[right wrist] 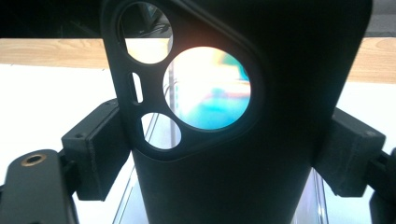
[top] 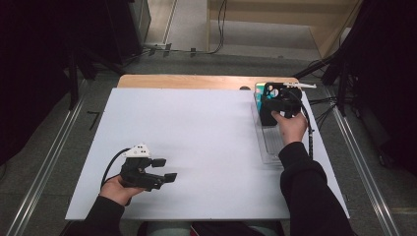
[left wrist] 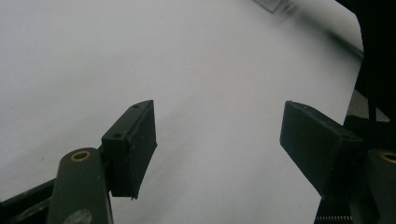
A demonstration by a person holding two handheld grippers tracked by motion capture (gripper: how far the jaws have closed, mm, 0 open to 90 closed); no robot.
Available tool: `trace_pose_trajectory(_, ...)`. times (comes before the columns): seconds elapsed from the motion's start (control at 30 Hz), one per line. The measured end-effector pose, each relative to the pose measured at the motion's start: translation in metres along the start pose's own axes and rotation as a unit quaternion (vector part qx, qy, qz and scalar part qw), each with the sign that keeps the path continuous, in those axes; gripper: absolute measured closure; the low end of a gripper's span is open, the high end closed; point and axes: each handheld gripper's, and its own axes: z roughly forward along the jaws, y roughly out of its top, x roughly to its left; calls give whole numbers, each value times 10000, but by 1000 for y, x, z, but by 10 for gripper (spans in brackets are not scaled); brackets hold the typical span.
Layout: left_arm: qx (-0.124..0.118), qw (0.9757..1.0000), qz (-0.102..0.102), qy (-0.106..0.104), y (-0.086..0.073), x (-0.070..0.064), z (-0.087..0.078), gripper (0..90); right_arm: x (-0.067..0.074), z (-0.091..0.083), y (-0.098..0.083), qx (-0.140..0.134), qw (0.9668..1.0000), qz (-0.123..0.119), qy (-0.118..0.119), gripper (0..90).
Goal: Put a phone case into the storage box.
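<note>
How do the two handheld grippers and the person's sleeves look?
Both are black. The left gripper has two blocky jaws, a grey three-cornered plate with dots and a black cable; brass-coloured rings sit at the jaw joints. The right gripper trails a black cable. Both sleeves are black.

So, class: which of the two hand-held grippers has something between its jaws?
The right hand-held gripper, at the table's far right over the clear tray. Its jaws clamp a black phone case with camera cutouts. The left hand-held gripper stands open over bare white table.
</note>
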Motion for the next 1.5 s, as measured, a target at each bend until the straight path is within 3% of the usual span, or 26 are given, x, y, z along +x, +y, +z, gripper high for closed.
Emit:
trace_pose_trajectory(0.63, -30, 10000, -21, -33, 0, 1, 0, 276, 5, 27, 17, 48, 9998, -39, -214, 127)
trace_pose_trajectory(0.87, -36, 10000, -32, -39, 0, 1, 1, 276, 2, 31, 17, 48, 9999, -10, -162, 122)
trace_pose_trajectory(1.1, -37, 10000, -25, -45, 1, 2, 1, 276, 8, 39, 16, 41, 9988, -250, -411, 114)
trace_pose_trajectory(1.3, -28, 10000, -26, -47, 1, 2, 0, 276, 7, 40, 18, 36, 9995, -64, -318, 92)
trace_pose_trajectory(1.5, -32, 10000, -42, -36, 1, 3, 0, 276, 7, 37, 19, 100, 9993, -190, -315, 80)
